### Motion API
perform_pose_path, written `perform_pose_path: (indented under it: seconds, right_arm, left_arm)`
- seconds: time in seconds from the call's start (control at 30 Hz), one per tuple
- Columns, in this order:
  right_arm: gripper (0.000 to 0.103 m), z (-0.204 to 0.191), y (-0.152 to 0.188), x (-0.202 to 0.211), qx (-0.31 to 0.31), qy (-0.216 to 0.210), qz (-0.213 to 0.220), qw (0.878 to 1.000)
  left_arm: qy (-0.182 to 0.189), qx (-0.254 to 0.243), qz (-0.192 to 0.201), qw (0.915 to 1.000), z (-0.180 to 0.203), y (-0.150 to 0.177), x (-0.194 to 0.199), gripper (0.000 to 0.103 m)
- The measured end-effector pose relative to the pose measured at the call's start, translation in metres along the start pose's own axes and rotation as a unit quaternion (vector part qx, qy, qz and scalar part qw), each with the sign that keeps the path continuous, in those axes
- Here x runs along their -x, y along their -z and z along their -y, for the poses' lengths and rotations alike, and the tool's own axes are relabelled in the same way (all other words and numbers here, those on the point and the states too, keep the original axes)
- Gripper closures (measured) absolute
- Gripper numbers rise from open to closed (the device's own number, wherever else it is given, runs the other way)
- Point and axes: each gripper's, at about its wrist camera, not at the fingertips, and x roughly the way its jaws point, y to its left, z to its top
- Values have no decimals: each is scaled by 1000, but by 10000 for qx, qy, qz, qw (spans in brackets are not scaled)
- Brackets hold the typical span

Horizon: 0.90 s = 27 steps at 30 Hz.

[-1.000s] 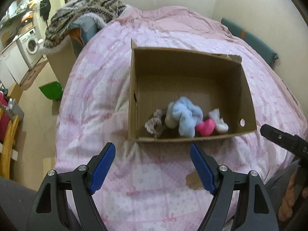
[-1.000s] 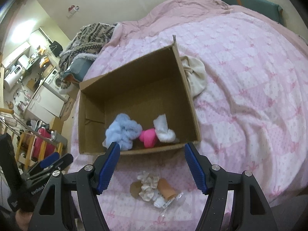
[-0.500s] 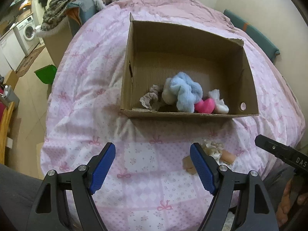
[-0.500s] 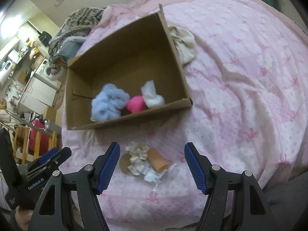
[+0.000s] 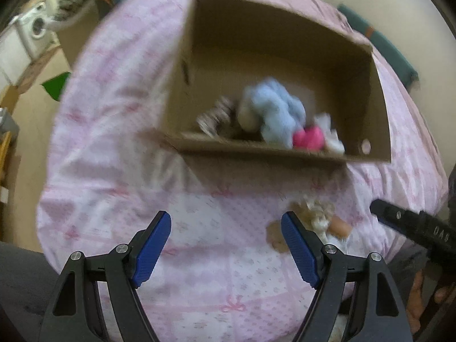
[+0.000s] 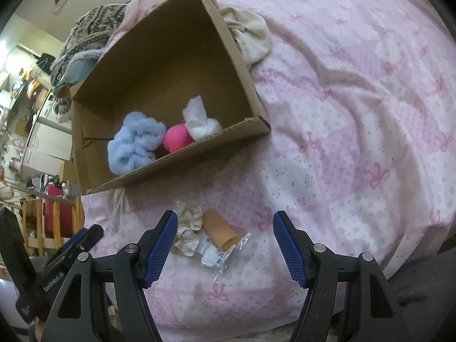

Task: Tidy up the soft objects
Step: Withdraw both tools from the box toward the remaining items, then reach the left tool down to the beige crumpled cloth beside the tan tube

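Both tools held over the bed, before a pick. The right gripper [image 6: 225,245] hangs with its blue pads spread wide and nothing between them, directly above a small heap lying just in front of the cardboard box [image 6: 242,65]: a cream scrunchie [image 6: 186,229], a tan tube-shaped item [image 6: 219,229] touching it, and a crumpled clear plastic wrapper [image 6: 222,252] beside that. The left gripper [image 5: 226,245] is likewise spread and empty, to the left of the same heap; its view is blurred.

Inside the box, against the near wall, lie a pale blue fluffy scrunchie [image 6: 134,142], a pink rounded item [image 6: 176,138] and a white fluffy piece [image 6: 199,122]; a patterned scrunchie [image 5: 216,114] shows only in the left view.

We judge the step in hand to be taking the cream scrunchie. We would lower the right pads astride its bulk, away from the wrapper, and close gently, since it compresses and the film may cling and come up with it.

The surface is a soft pink quilt [image 6: 356,114] with bow print, yielding under pressure. A cream cloth [image 6: 250,37] lies behind the box; beyond it, a knitted blanket [image 6: 91,28] and a washing machine [image 5: 34,28].
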Motion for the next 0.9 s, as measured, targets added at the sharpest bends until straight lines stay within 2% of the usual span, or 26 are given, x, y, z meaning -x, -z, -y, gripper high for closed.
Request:
perform_pose_path:
  seconds: [0.03, 0.1, 0.27, 0.33, 0.4, 0.53, 0.63, 0.67, 0.77, 0.9]
  right_arm:
    - [30, 1, 0, -1, -21, 10, -22, 10000]
    - [30, 2, -2, -4, -54, 20, -53, 10000]
    - [30, 1, -3, -5, -52, 62, -70, 9999]
    - [30, 2, -2, -6, -47, 103, -91, 9999]
    - [30, 2, -1, -7, -58, 107, -94, 9999]
    - [30, 2, -1, -7, -68, 95, -73, 9999]
    - [30, 1, -1, -9, -16, 130, -87, 9999]
    - [30, 1, -1, -9, -8, 143, -94, 9999]
    - [30, 3, 0, -10, -37, 155, -128, 9998]
    - [30, 5, -1, -10, -94, 137, -111, 9998]
  left_arm:
    - [90, -87, -156, 9998, 6, 1, -8, 26]
    - [249, -335, -343, 9985, 19, 2, -19, 37]
    - [246, -1292, -491, 9901, 55, 10, -31, 40]
    - [267, -1501, -614, 9864, 61, 13, -36, 42]
    - [313, -1599, -748, 9838, 65, 14, -44, 52]
    - [340, -1584, -933, 9824, 64, 9, -62, 61]
    - [383, -1650, -920, 9813, 69, 5, -67, 80]
    - [446, -1640, -923, 9811, 70, 5, -67, 91]
    - [603, -1554, -888, 9820, 71, 7, -62, 94]
    - [618, -1436, -847, 9841, 60, 9, -50, 95]
